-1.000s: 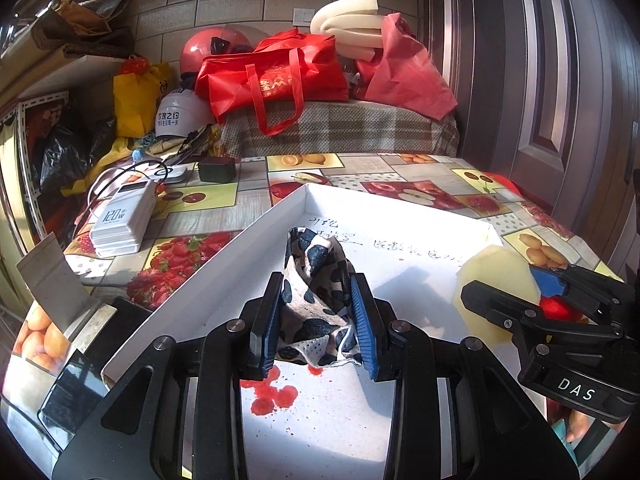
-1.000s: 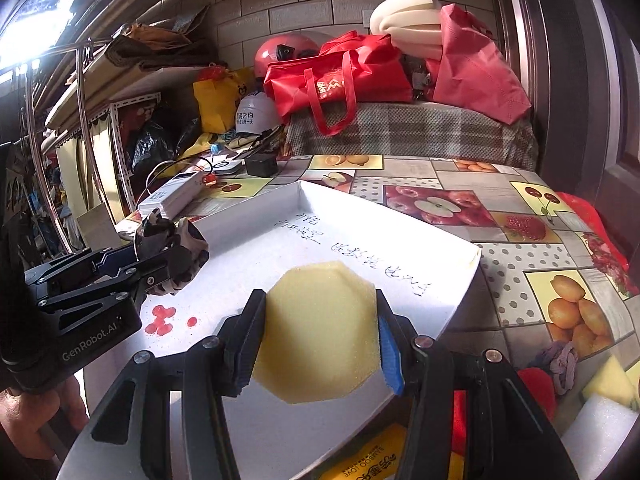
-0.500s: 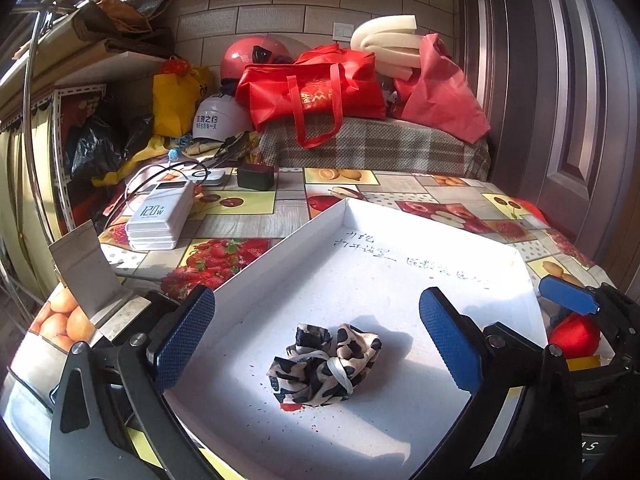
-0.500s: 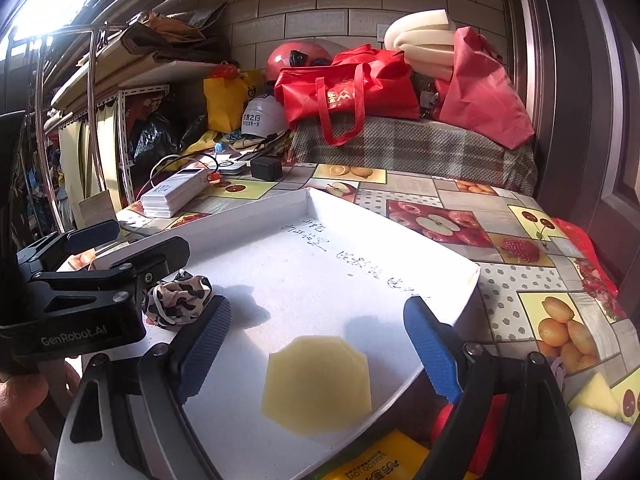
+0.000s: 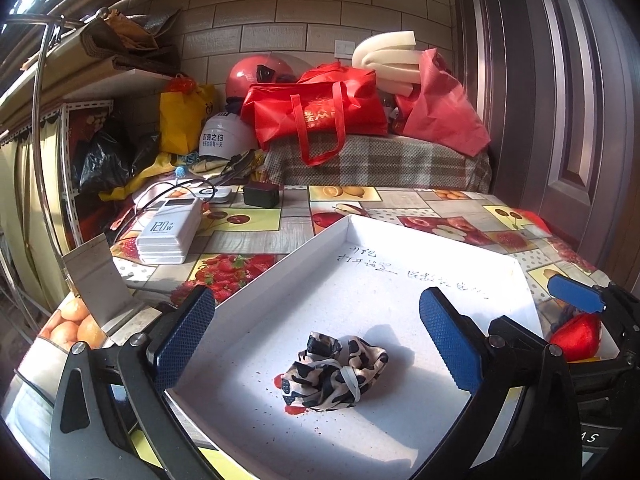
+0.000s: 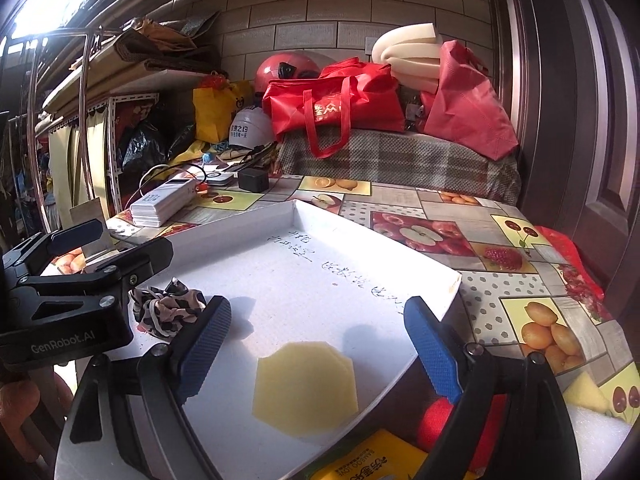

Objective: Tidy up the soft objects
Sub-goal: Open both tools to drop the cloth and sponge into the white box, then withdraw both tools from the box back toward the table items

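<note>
The left gripper (image 5: pixel 318 340) stands with jaws spread wide and nothing between its pads. Just ahead of it, the black-and-cream patterned scrunchie (image 5: pixel 334 372) lies loose on the floor of the white tray (image 5: pixel 280 264). The right gripper (image 6: pixel 316 350) is likewise spread, empty; the yellow foam pad (image 6: pixel 306 388) lies flat in the tray ahead of its fingers. Beyond the tray, a white power bank (image 5: pixel 170 230) rests on the fruit-print tablecloth (image 5: pixel 440 200).
</note>
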A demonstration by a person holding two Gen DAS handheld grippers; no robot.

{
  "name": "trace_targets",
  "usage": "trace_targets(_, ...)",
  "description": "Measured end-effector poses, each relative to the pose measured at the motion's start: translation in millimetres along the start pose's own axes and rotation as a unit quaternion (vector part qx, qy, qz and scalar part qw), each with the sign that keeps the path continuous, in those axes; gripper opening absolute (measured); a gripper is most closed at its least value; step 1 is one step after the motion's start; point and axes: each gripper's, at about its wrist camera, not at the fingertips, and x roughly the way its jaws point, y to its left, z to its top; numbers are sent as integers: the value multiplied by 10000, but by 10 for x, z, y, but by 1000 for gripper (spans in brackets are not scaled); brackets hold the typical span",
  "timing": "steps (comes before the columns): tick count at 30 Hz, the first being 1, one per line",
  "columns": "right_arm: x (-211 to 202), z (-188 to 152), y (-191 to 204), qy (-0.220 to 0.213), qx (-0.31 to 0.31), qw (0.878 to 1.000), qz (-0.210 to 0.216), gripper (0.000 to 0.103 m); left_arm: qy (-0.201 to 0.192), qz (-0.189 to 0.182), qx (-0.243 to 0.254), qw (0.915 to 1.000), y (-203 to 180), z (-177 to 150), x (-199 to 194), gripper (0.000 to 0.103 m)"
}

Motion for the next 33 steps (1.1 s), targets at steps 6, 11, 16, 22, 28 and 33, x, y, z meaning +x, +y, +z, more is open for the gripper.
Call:
trace_targets(6, -113, -17, -61, -299, 180, 9993, -111, 89, -260, 114, 113, 9995, -49, -13, -107, 103)
trace_targets(11, -203, -19, -83, -558, 256, 9980, -153, 89, -287, 106, 74, 9995, -56, -26, -149, 103)
trace_targets(16, -274, -31, -101, -768, 320, 9965, -111, 89, -307, 54, 126, 9994, -99, -49, -206, 103)
trace_targets(22, -316, -49, -132, -751, 353, 9965, -104, 103, -312, -12, 95, 9995, -115, -78, -266, 103)
trace_targets(28, -376, -82, -171, -713, 368, 9967, -116, 103, -332, -141, 117, 9993, -165, -115, -344, 103)
trace_targets(33, -435, -132, -240, -647, 431, 9969, -137, 103, -375, -221, 144, 9989, -197, -137, -406, 103)
